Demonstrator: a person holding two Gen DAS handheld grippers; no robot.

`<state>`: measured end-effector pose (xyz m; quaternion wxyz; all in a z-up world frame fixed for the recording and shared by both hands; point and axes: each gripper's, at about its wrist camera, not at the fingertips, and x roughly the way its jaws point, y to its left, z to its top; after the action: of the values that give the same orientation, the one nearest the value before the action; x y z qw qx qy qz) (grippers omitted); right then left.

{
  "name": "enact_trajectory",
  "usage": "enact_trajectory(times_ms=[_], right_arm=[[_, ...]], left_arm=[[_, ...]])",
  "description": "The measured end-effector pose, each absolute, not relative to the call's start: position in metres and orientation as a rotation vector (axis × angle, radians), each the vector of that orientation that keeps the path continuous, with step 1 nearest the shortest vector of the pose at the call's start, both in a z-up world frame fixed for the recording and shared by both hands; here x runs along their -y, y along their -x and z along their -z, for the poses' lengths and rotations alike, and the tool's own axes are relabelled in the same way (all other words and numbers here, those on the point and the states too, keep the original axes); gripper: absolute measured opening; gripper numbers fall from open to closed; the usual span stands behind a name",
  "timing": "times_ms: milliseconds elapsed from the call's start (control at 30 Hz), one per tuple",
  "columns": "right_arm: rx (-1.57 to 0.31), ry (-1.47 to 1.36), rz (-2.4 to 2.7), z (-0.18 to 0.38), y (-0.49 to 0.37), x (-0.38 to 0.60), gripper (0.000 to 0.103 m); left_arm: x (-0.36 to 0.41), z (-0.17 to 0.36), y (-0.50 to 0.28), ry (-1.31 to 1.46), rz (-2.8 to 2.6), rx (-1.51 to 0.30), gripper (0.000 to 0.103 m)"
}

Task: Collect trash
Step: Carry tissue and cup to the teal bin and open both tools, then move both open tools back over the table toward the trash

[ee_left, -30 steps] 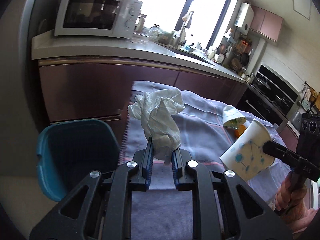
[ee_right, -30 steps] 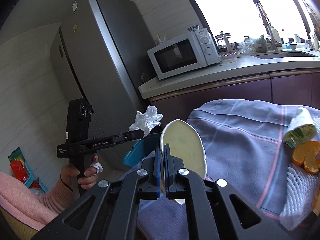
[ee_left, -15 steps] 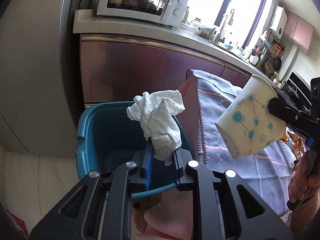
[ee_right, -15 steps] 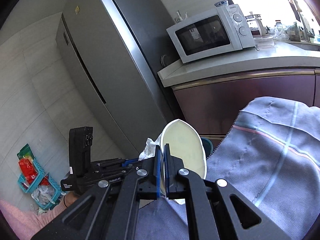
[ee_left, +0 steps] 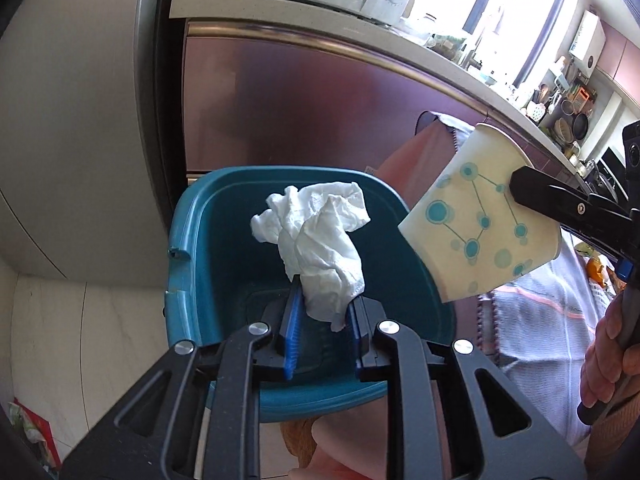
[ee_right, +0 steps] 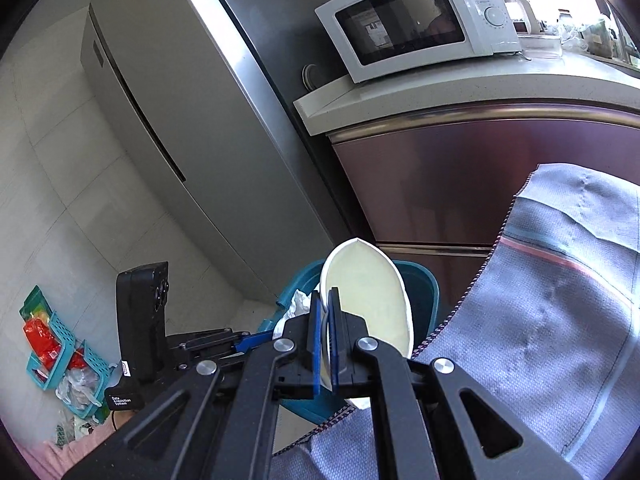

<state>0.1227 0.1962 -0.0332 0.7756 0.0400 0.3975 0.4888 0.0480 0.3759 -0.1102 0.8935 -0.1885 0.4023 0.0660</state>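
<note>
A crumpled white tissue [ee_left: 320,248] sticks up between the blue pads of my left gripper [ee_left: 324,320], which is shut on its lower end. It hangs right over the opening of the teal bin [ee_left: 188,240] on the floor. My right gripper [ee_right: 325,340] is shut on the wall of a white paper cup [ee_right: 368,300] with blue dots, squeezing it flat. In the left wrist view the cup [ee_left: 480,220] hangs over the bin's right rim, mouth tilted up. The right wrist view shows the bin [ee_right: 420,280] behind the cup, and the tissue [ee_right: 298,304] peeks out to the cup's left.
A steel fridge [ee_right: 180,120] stands left of the bin. The brown-fronted counter [ee_left: 300,92] behind it carries a microwave [ee_right: 412,24]. The table under a grey-blue cloth [ee_right: 560,300] is on the right. A small teal basket [ee_right: 60,352] of scraps lies on the floor.
Both grippers have swung left off the table and sunk toward the bin. The tissue now hangs over the bin's opening and the cup beside its right rim. Both grips are unchanged.
</note>
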Motion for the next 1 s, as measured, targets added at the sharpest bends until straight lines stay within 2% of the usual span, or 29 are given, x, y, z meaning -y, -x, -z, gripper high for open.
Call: enact_trajectory(times_ms=[233,333,467,533,567,633,667,833,1000], right_arm=[[-0.891,-0.03,-1.033,0.042,-0.124,-0.213,0.005],[-0.911,-0.023,-1.017,0.048,-0.126,-0.218,0.007],[-0.911,-0.029,-1.006,0.05,-0.126,-0.212,0.013],[-0.903,-0.039,-1.006,0.049,-0.125,-0.205,0.018],[-0.894,-0.042,-1.004,0.047,-0.123,-0.201,0.021],[-0.865,-0.043,-1.005,0.041,-0.117,-0.19,0.025],[-0.85,-0.046,-1.003,0.037,-0.114,-0.183,0.028],[-0.774,-0.054,-0.981,0.02,-0.092,-0.142,0.04],[-0.663,-0.041,-0.921,0.0,-0.067,-0.089,0.057]], left_arm=[[-0.382,0.122,-0.052,0.396,-0.176,-0.859,0.029],[-0.384,0.123,-0.051,0.397,-0.185,-0.86,0.045],[-0.381,0.122,-0.045,0.404,-0.167,-0.847,0.053],[-0.377,0.117,-0.04,0.413,-0.149,-0.822,0.073],[-0.375,0.113,-0.036,0.412,-0.139,-0.8,0.078],[-0.367,0.103,-0.03,0.412,-0.107,-0.757,0.094],[-0.364,0.097,-0.027,0.417,-0.092,-0.73,0.097],[-0.345,0.071,-0.019,0.463,0.002,-0.624,0.097],[-0.303,0.046,-0.015,0.38,0.058,-0.576,0.097]])
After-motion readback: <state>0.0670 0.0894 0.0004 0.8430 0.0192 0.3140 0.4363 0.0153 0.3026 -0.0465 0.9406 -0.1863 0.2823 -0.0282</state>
